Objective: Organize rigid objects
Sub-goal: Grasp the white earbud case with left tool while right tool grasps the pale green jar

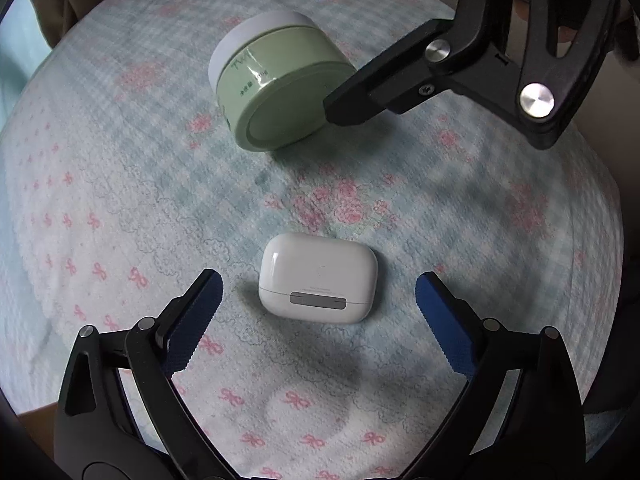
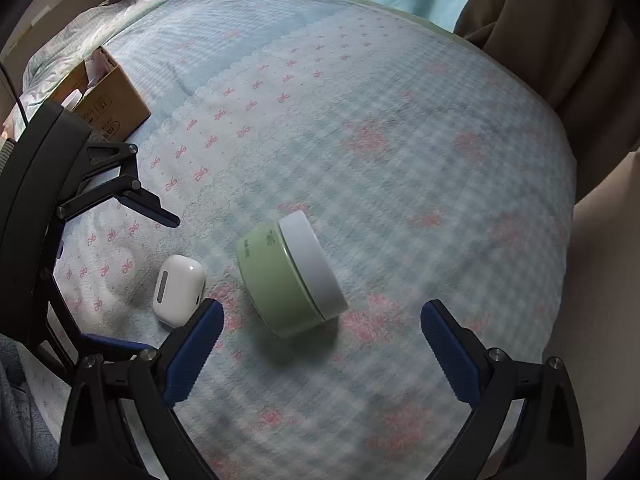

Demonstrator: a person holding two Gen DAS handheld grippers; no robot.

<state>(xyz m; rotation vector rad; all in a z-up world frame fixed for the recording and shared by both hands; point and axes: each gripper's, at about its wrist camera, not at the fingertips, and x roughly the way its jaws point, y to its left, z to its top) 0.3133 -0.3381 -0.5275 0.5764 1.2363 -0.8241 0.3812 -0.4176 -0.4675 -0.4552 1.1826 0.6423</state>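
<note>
Both your grippers are spread wide with nothing in them. Your left gripper [image 1: 318, 300] hangs over the white earbud case [image 1: 318, 283], which lies flat on the bow-print blanket [image 1: 120, 200]. Your right gripper [image 2: 322, 328] hangs over the green jar [image 2: 290, 280], tipped on its side just beside the case. A cardboard box [image 2: 108, 100] sits well apart.

On the bedspread [image 2: 400, 128]: earbud case [image 2: 179, 290] just left of the tipped jar [image 2: 290, 278]; cardboard box [image 2: 108, 98] far behind, left.
</note>
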